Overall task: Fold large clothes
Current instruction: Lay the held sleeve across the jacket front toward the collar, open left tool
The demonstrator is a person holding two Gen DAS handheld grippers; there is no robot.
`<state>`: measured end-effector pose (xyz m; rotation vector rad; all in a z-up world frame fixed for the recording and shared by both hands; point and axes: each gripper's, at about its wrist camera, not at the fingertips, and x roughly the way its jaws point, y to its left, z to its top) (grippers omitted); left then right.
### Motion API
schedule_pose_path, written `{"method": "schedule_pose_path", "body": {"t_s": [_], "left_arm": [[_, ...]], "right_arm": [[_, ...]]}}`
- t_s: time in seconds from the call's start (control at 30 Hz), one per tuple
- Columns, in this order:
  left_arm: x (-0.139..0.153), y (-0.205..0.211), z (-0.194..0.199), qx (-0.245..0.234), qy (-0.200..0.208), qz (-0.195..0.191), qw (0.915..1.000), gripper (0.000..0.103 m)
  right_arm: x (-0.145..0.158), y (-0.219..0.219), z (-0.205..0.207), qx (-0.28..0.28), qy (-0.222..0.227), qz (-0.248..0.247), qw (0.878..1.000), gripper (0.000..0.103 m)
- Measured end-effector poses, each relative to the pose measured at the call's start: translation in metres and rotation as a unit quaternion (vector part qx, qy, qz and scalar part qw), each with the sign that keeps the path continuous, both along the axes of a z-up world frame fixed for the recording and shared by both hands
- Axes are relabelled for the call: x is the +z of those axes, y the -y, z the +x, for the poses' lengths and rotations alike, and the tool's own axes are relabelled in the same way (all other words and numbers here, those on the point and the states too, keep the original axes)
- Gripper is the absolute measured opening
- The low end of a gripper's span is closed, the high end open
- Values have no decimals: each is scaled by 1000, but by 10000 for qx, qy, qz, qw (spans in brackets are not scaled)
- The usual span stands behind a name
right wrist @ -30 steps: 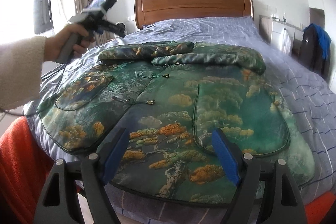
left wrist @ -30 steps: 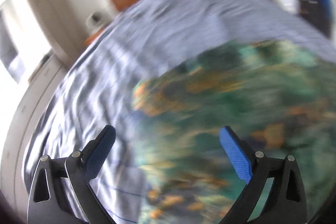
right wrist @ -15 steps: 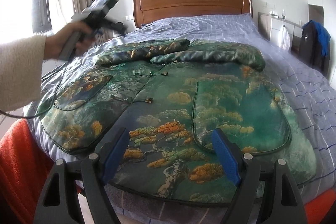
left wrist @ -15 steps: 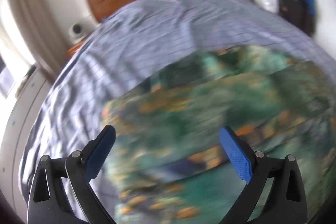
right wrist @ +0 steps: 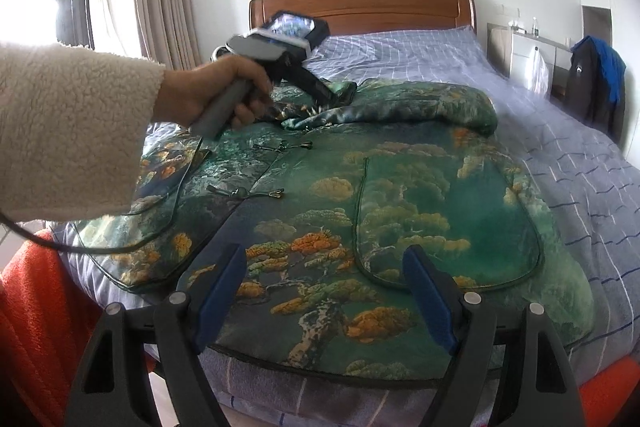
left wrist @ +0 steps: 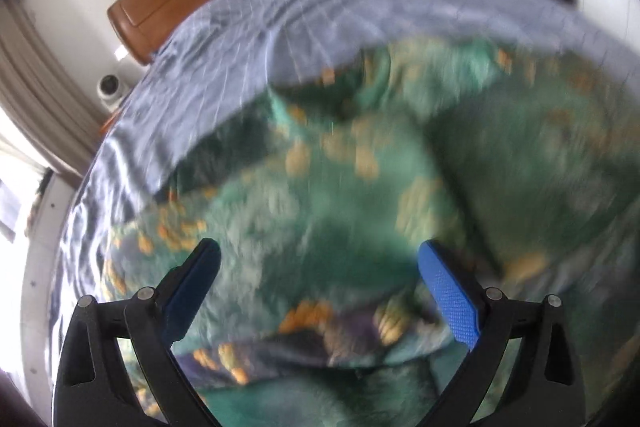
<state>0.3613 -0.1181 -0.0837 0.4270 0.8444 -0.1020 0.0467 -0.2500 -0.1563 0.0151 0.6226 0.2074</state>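
Item: green patterned jacket, flat on the bed at frame centre, sleeves folded across its top; left gripper spread above the sleeves, right gripper spread over the hem; advice: pinch seam edges squarely before folding.

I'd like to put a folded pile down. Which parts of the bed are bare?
Bare sheet lies between the jacket and the headboard, and along the bed's right side. The near half is crowded: the jacket covers it.
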Motion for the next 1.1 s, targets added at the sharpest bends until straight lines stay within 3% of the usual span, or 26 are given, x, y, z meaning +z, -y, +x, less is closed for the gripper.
{"method": "schedule_pose_path", "body": {"t_s": [0.13,0.3,0.37,0.47,0.6,0.8,0.9,1.1], "left_arm": [[16,1,27,277,32,-290,9992,100],[-34,-2,55,609,-652,-229,9957,101],[-45,-6,49,616,-574,-311,9960,102],[-39,-13,37,651,-489,-516,9954,101],[-12,-27,3,376,-232,-756,9962,101],[19,-57,-73,-135,27,-680,9976,101],[26,-80,-107,-132,-24,-787,9968,101],[28,-142,-182,335,-102,-1076,9936,101]], "right_arm": [[-4,5,6,-31,-126,164,9998,80],[-8,8,10,-124,-227,170,9995,80],[-8,8,9,-134,-210,172,9995,80],[-8,8,9,-99,-201,178,9996,80],[-6,9,8,-87,-157,186,9997,80],[-2,7,6,-126,-31,123,9998,80],[0,1,4,-86,36,37,9999,80],[2,-11,-1,71,161,-146,9997,80]]}}
